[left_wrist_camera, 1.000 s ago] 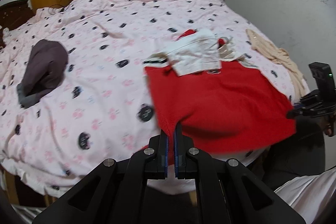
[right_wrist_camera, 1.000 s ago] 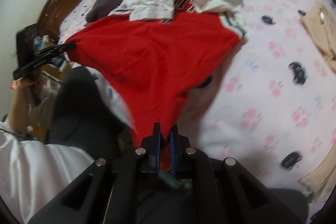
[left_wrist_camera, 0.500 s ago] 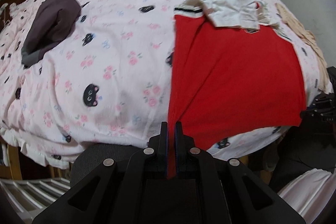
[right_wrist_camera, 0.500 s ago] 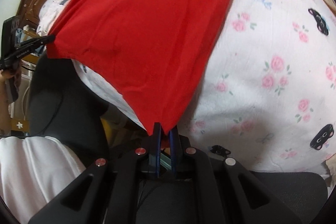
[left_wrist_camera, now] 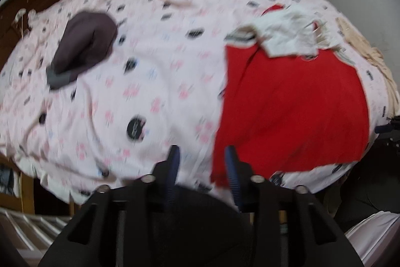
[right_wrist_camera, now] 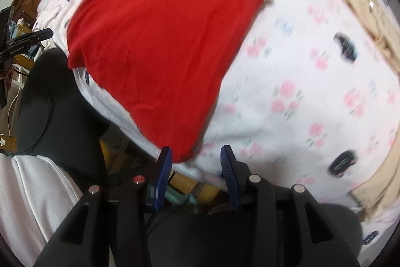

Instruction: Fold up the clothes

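Both tools spread, empty: L tool (left_wrist_camera: 202, 159), R tool (right_wrist_camera: 196, 159). Red shirt (left_wrist_camera: 295, 111) flat; only R view shows dangling corner.

Red shirt (left_wrist_camera: 295, 104), pink floral bedsheet (left_wrist_camera: 150, 91), seemingly brown garment (left_wrist_camera: 85, 41)

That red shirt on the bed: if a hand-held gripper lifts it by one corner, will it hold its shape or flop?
The red shirt would probably flop: it lies flat, following the bedspread and drooping over the bed's edge. It looks thin, so likely light. Its white sleeves are already crumpled, so it should bunch easily.
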{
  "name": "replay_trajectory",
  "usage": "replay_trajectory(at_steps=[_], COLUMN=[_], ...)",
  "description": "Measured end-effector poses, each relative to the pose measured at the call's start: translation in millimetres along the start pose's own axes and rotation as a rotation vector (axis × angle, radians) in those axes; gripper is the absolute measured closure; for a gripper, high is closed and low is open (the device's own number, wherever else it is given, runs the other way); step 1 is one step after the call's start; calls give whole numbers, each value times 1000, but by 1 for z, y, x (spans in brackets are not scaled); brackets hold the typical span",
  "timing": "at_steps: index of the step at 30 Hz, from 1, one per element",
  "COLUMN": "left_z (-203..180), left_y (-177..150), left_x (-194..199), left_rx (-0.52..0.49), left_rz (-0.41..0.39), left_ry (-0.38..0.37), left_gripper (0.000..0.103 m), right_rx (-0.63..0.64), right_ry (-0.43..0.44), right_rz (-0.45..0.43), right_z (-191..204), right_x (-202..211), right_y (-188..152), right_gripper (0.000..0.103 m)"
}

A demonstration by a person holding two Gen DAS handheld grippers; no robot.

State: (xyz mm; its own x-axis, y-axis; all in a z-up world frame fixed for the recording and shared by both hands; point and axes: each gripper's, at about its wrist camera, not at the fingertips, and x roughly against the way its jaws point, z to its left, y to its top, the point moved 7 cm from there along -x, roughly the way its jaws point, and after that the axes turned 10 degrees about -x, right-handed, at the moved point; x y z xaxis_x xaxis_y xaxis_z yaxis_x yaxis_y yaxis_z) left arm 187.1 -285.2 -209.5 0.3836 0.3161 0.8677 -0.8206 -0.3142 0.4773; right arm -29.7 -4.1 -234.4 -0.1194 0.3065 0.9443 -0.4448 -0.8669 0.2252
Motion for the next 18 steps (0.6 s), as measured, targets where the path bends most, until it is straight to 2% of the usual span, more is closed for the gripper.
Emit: replay_trajectory(at_steps=[10,15,18], left_z=[-44,-63,-65], left_y=[55,87,104], left_x=[0,-12,-29], left_rx=[-86,-144,-184], left_rz=[-119,-160,-143], left_ry=[-105,-167,-208], left_gripper=[66,66,66], right_rx=[47,54,43], right_ry=[16,78,129], right_rz=[-153,-218,-246], right_z=[10,33,42], right_x=[32,43,41], right_y=[36,78,109], right_gripper=[61,62,63])
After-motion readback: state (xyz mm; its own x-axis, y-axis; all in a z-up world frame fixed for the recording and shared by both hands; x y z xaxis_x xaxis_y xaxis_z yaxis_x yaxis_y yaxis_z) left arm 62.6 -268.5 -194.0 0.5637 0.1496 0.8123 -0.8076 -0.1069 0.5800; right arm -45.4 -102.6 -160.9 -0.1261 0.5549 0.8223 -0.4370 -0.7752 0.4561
